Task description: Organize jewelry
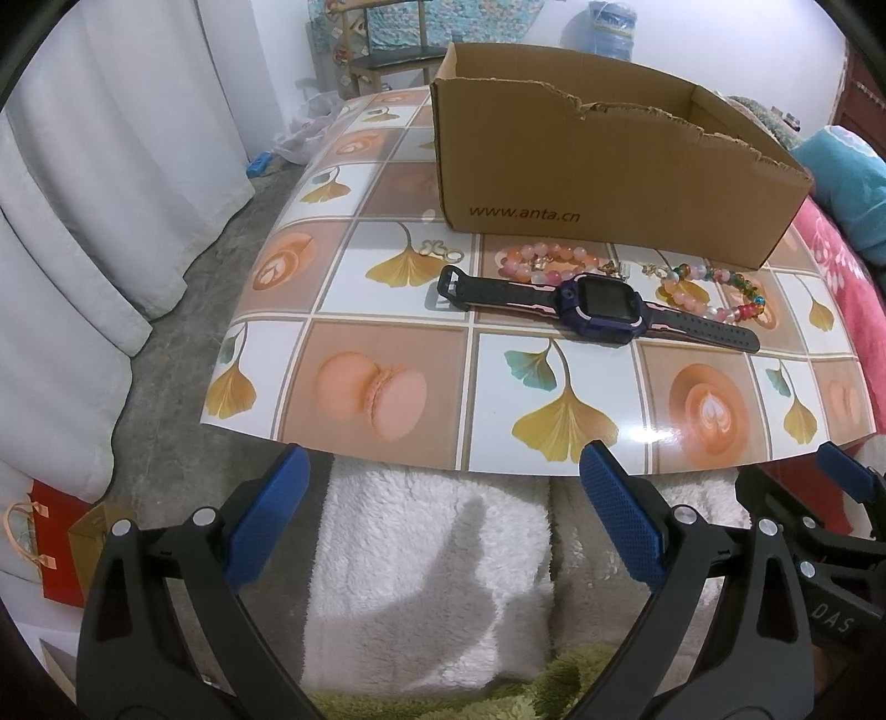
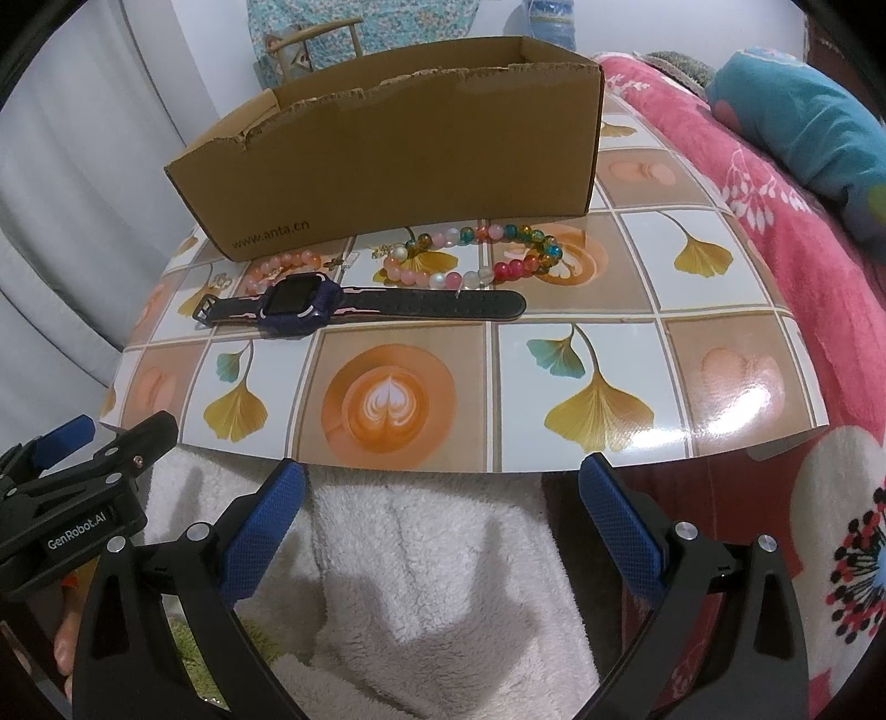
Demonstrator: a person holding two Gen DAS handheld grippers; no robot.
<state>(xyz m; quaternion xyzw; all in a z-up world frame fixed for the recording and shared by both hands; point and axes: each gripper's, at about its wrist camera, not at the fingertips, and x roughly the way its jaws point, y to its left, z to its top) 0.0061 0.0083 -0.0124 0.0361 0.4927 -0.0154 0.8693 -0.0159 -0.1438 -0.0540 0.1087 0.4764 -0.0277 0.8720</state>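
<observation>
A purple smartwatch (image 1: pixel 601 302) with a black strap lies flat on the patterned mat (image 1: pixel 387 387), in front of an open cardboard box (image 1: pixel 609 183). A pink bead bracelet (image 1: pixel 545 260) lies behind the watch; a multicoloured bead bracelet (image 1: pixel 714 291) lies to its right. A small gold trinket (image 1: pixel 443 252) lies left of them. The right wrist view shows the watch (image 2: pixel 293 304), the box (image 2: pixel 398 160), the pink bracelet (image 2: pixel 282 266) and the multicoloured bracelet (image 2: pixel 476 257). My left gripper (image 1: pixel 443 515) and right gripper (image 2: pixel 443 520) are open and empty, short of the mat's near edge.
White fleece (image 1: pixel 432 570) lies under both grippers. A pink floral blanket (image 2: pixel 775 221) and a teal pillow (image 2: pixel 803 111) lie on the right. White curtains (image 1: pixel 83 221) hang left. A wooden chair (image 1: pixel 382 50) stands behind the box. Gift bags (image 1: pixel 61 531) sit at lower left.
</observation>
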